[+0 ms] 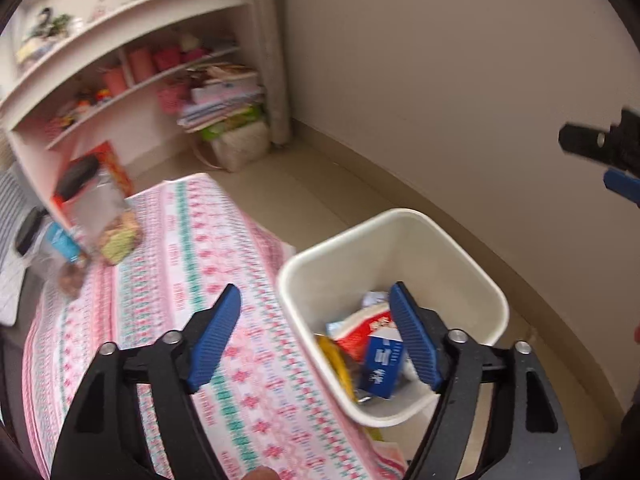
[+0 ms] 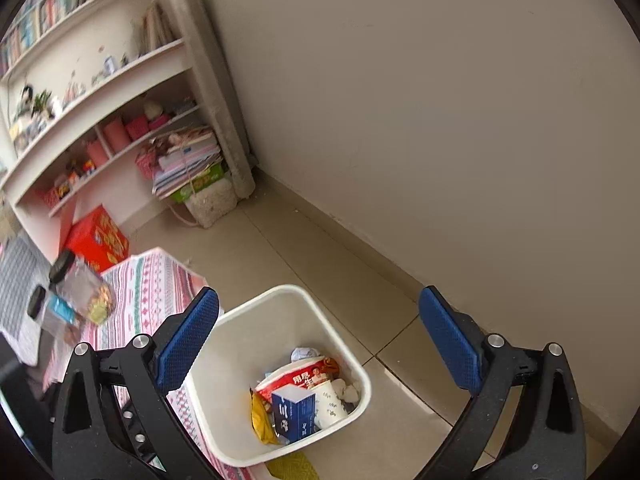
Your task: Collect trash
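A white trash bin (image 1: 472, 264) stands on the floor beside a table with a pink patterned cloth (image 1: 192, 240). It holds a blue box (image 1: 380, 364), a red and white wrapper (image 1: 368, 324), a yellow wrapper and crumpled paper. My left gripper (image 1: 316, 340) is open and empty above the table edge and the bin's left rim. In the right wrist view the bin (image 2: 256, 328) lies below my right gripper (image 2: 320, 340), which is open and empty; the blue box (image 2: 294, 416), a paper cup (image 2: 330, 402) and the wrapper (image 2: 300, 378) show inside. The right gripper also shows in the left wrist view (image 1: 600, 160).
Two clear jars with black lids (image 1: 100, 208) stand at the table's far left, also in the right wrist view (image 2: 80, 288). A white shelf unit (image 2: 100, 92) with books and pink baskets stands behind. A red box (image 2: 98, 240) and stacked books (image 2: 188, 164) sit on the floor. A wall (image 2: 440, 120) is to the right.
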